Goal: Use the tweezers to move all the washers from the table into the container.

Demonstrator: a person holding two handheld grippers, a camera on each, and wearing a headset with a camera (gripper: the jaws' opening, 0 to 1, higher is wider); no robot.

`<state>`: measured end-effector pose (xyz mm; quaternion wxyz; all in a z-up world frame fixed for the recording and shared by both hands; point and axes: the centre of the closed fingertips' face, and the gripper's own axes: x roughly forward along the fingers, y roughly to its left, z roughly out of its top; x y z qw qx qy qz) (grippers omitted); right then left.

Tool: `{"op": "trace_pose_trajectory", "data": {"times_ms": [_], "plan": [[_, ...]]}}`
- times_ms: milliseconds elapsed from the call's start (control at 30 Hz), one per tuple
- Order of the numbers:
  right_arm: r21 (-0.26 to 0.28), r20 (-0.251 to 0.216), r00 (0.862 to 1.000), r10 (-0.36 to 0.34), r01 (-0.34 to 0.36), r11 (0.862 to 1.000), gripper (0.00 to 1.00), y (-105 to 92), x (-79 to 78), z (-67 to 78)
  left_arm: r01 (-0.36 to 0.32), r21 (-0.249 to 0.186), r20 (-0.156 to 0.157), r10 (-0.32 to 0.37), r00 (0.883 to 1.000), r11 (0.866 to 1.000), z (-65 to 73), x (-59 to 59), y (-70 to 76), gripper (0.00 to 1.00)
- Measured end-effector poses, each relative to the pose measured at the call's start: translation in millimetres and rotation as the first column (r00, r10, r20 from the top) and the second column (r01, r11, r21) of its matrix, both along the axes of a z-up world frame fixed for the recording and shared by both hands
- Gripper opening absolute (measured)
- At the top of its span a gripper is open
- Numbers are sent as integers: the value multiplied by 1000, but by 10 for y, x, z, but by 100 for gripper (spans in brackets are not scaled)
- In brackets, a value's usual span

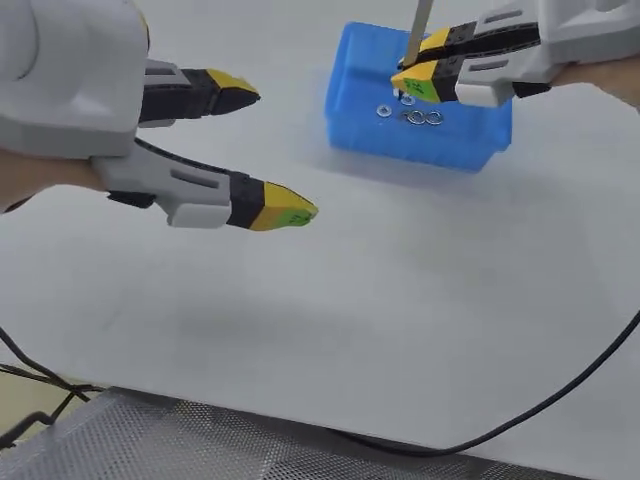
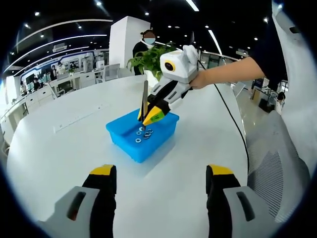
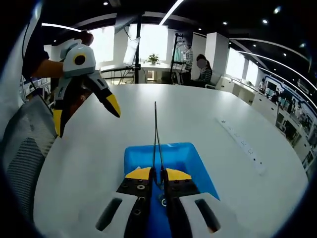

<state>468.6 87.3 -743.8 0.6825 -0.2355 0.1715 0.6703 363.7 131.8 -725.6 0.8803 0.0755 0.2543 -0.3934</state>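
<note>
- While we look down from the head view, we count two grippers, one pair of tweezers, one container and a small group of washers.
- The left gripper (image 1: 282, 155) hangs over the bare white worktop (image 1: 400, 300), well apart from the container. Its two fingers are spread wide and hold nothing.
- The right gripper (image 1: 405, 85) is over the blue container (image 1: 400, 150). Its fingers are pressed together on the tweezers (image 1: 422, 25), which stand nearly upright.
- The washers (image 1: 415, 117) lie on the container floor, close together. We count about four, but they are small, so we are not sure of the number.
- From the left gripper view, the lower end of the tweezers (image 2: 145, 96) is just above the washers (image 2: 143, 136). We cannot tell if it holds one.
- From the right gripper view, one washer (image 3: 163, 202) lies below the fingers.
- One black cable (image 1: 560, 390) crosses the near edge of the worktop, and one white power strip (image 3: 242, 141) lies on it.
- The yellow fingertips carry a small green mark, too small to read.
</note>
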Motion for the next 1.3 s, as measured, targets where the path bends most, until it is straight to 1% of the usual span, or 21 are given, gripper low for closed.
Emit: {"op": "trace_pose_trajectory", "data": {"times_ms": [167, 300, 367, 433, 467, 533, 667, 700, 733, 833, 900, 967, 1000, 1033, 1067, 1100, 1133, 1167, 1233, 1267, 1300], "plan": [[-6, 4, 1000, -6, 6, 1000, 10, 6, 41, -45, -7, 8, -5, 7, 1000, 1000, -19, 25, 33, 81], [-10, -2, 1000, -14, 14, 1000, 10, 6, 108, -140, 2, 16, -7, -2, 1000, 1000, -21, 20, 17, 82], [-11, -7, 1000, -17, 17, 1000, 10, 13, 120, -142, 2, 50, 4, -2, 1000, 999, -28, 55, 24, 83], [-14, -7, 1000, -18, 18, 1000, 10, 16, 119, -162, -3, 48, 23, 1, 1000, 999, 6, 111, 20, 85], [-14, -10, 1000, -17, 16, 1000, 10, 16, 113, -167, -8, 36, 34, 7, 999, 999, 36, 167, 27, 85], [-13, -13, 1000, -17, 17, 1000, 10, 17, 112, -179, -9, 25, 45, 8, 999, 1000, 78, 242, 19, 85], [-19, -18, 1000, -16, 15, 1000, 10, 3, 114, -228, -1, 28, 82, -2, 997, 1000, 188, 437, -14, 84], [-21, -19, 1000, -18, 18, 1000, 10, -7, 118, -246, -8, 26, 97, 5, 995, 1000, 228, 494, -20, 84], [-24, -20, 1000, -20, 20, 1000, 10, -21, 127, -264, -13, 19, 104, 11, 995, 1000, 252, 530, -20, 84], [-23, -27, 999, -26, 25, 999, 10, -45, 115, -279, -15, -5, 113, 16, 993, 1000, 301, 608, -53, 84], [-24, -30, 999, -28, 27, 999, 10, -64, 114, -290, 2, 9, 120, -3, 993, 1000, 301, 643, -100, 84], [-17, -34, 999, -30, 30, 999, 10, -61, 108, -288, 13, 13, 124, -15, 992, 1000, 297, 685, -142, 81], [-16, -33, 999, -31, 30, 999, 10, -63, 109, -286, 20, 7, 125, -21, 992, 1000, 300, 699, -161, 80], [-15, -35, 999, -32, 32, 999, 10, -63, 109, -284, 22, -13, 124, -20, 992, 1000, 316, 715, -194, 80], [-15, -37, 999, -31, 30, 999, 10, -63, 104, -283, 20, -27, 133, -16, 991, 999, 353, 746, -231, 82], [-15, -36, 999, -30, 30, 999, 10, -63, 104, -283, 20, -29, 142, -16, 990, 999, 373, 760, -243, 83], [-16, -34, 999, -28, 28, 999, 10, -59, 104, -284, 28, -59, 173, -17, 985, 998, 457, 810, -301, 83], [-16, -35, 999, -28, 27, 999, 10, -58, 104, -283, 30, -69, 172, -18, 985, 997, 474, 827, -324, 81], [-17, -33, 999, -28, 28, 999, 10, -54, 92, -273, 43, -67, 174, -31, 984, 997, 459, 882, -365, 77], [-18, -33, 999, -28, 28, 999, 10, -54, 89, -272, 55, -53, 175, -45, 984, 997, 433, 901, -378, 75], [-18, -30, 999, -27, 27, 999, 10, -55, 85, -270, 72, -27, 165, -66, 984, 997, 385, 919, -393, 72]]}}
